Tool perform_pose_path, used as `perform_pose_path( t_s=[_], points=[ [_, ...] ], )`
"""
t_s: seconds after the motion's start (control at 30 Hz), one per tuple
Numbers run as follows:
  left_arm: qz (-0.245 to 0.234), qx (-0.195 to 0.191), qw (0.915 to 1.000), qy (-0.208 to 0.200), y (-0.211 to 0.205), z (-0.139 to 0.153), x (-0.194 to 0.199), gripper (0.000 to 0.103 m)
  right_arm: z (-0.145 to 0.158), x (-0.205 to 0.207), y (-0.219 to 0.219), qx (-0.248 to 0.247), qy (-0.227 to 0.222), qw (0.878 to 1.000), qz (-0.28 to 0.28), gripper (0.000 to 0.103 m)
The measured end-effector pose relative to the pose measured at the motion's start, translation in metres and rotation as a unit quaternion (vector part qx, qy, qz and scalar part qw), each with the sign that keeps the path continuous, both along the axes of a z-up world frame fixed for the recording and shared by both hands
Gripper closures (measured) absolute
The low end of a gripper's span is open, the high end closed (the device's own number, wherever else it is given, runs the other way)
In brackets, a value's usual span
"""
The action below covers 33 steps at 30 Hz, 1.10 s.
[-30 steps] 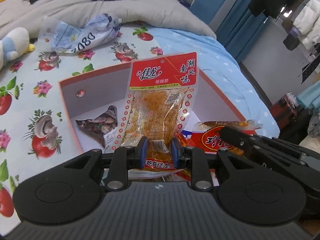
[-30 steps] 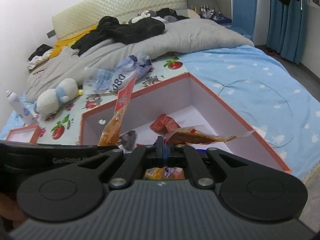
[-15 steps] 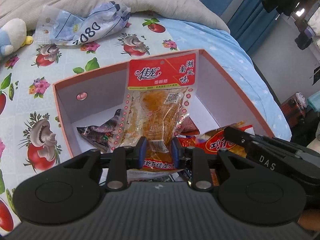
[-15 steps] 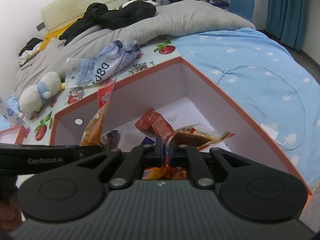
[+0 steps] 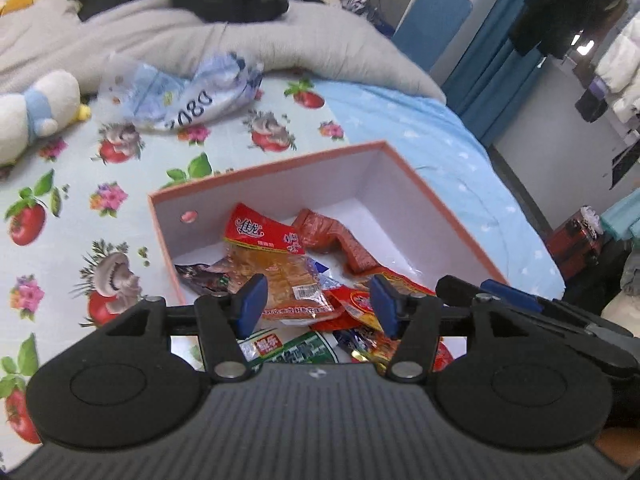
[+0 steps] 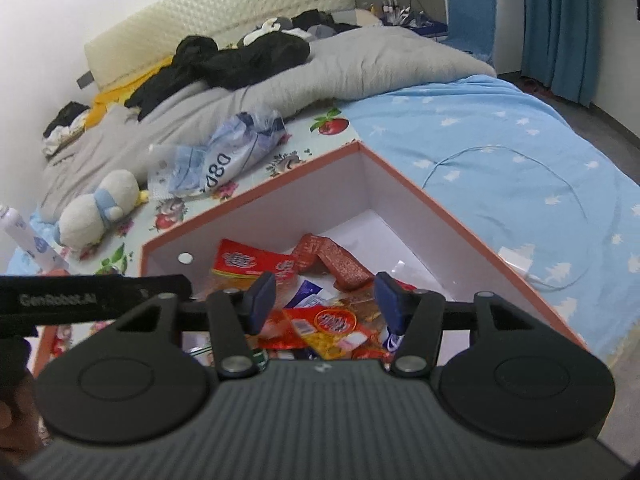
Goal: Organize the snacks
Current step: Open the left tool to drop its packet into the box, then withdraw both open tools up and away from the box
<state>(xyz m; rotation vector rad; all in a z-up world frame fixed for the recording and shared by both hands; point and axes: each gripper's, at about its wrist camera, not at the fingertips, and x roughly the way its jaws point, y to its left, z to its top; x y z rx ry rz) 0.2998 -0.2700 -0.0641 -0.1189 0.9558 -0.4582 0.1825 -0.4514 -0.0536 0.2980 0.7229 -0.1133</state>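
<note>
An orange-rimmed white box (image 5: pixel 416 184) sits on the bed and holds several snack packets. The red-topped clear packet of orange strips (image 5: pixel 276 260) lies flat inside it, also in the right wrist view (image 6: pixel 248 262). A red and yellow packet (image 6: pixel 332 326) lies near the front, beside a dark red packet (image 5: pixel 340 240). My left gripper (image 5: pixel 316 304) is open and empty above the box's near side. My right gripper (image 6: pixel 326 298) is open and empty over the same pile. The box rim also shows in the right wrist view (image 6: pixel 404 184).
The box rests on a fruit-print sheet (image 5: pixel 60 208). A crumpled blue-white plastic bag (image 5: pixel 184 96) and a white plush toy (image 5: pixel 36 112) lie beyond it. Grey duvet (image 6: pixel 360 68) and dark clothes are at the back. A white cable (image 6: pixel 520 160) lies on the blue sheet.
Both grippers opened and let go of their packets, which dropped flat into the box. Both grippers pulled up and back from the box.
</note>
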Motion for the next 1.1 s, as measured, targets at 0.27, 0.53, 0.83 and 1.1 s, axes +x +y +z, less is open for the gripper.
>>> perform_pose_path(
  t_s=[0.27, 0.53, 0.83, 1.1],
  points=[
    [0.000, 0.017, 0.9959, -0.089, 0.027, 0.076, -0.056, 0.041, 0.051, -0.045, 0.012, -0.004, -0.051, 0.999, -0.002, 0.046],
    [-0.004, 0.001, 0.9903, -0.139, 0.053, 0.122, -0.132, 0.041, 0.090, -0.111, 0.033, -0.020, -0.104, 0.994, -0.007, 0.046],
    [-0.010, 0.004, 0.9846, -0.174, 0.083, 0.136, -0.214, 0.041, 0.098, -0.191, 0.060, -0.050, -0.131, 0.990, -0.014, 0.046],
    [-0.016, 0.005, 0.9850, -0.172, 0.099, 0.124, -0.259, 0.041, 0.090, -0.230, 0.073, -0.059, -0.136, 0.989, -0.015, 0.046]
  ],
)
